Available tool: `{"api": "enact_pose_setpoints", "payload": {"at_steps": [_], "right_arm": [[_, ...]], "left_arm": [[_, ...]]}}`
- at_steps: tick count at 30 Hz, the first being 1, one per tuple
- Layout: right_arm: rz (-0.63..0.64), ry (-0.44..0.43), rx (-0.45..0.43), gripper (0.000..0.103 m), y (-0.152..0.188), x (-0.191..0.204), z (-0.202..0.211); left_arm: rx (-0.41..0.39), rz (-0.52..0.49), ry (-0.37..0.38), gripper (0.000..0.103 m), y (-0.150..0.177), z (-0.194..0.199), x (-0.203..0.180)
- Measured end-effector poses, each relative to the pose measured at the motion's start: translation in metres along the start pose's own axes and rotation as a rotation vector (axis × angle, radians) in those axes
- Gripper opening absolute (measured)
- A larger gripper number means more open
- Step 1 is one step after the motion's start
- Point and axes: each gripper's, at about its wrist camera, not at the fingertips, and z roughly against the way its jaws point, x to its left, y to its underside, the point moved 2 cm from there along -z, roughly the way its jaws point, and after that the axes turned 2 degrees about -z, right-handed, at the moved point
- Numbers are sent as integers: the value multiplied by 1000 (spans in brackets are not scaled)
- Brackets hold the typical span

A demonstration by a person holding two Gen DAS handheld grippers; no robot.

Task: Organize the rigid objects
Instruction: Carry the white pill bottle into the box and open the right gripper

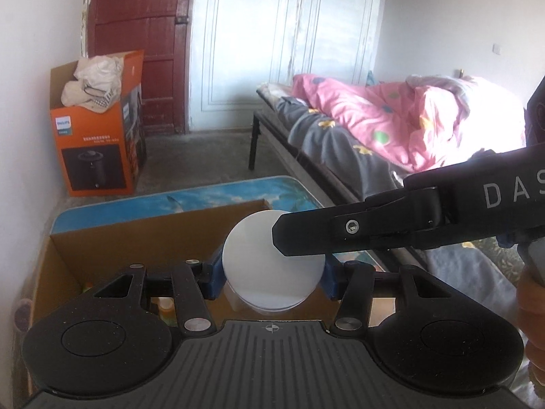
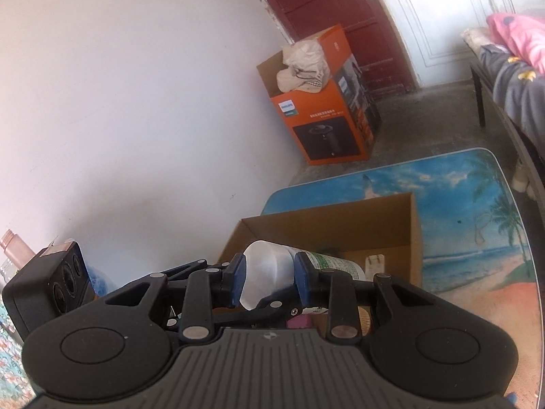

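Left claw stands about half open and is closed on a white tub, its blue pads pressed to the tub's two sides. The tub's flat round face looks straight back up that claw, so I judge the long axis to run along the line in which the left claw points. From the right, the right claw reaches in level across that line, and one dark finger lies over the upper right edge of the round face. In its own view the right claw is set much narrower, with a pad on either side of the tub, which there lies crosswise; it too looks clamped on. Both claws therefore have the one tub, and neither is the nearer. The tub hangs clear of any surface, over the near part of an open cardboard box that stands on the beach-printed desk. A green-labelled bottle lies in the box just past the right pad; whether it touches the tub I cannot tell. The coming move probably turns on this: the box floor lies below and slightly ahead, so the tub goes down, and one claw must let go first
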Motion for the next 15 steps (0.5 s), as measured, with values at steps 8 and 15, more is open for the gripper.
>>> {"api": "enact_pose_setpoints", "payload": {"at_steps": [8, 15], "right_arm": [[-100, 7, 71, 34, 9, -67, -32], [-87, 20, 64, 37, 5, -83, -39]], "left_arm": [[155, 22, 19, 53, 18, -43, -5], [161, -13, 5, 53, 10, -52, -14]]}}
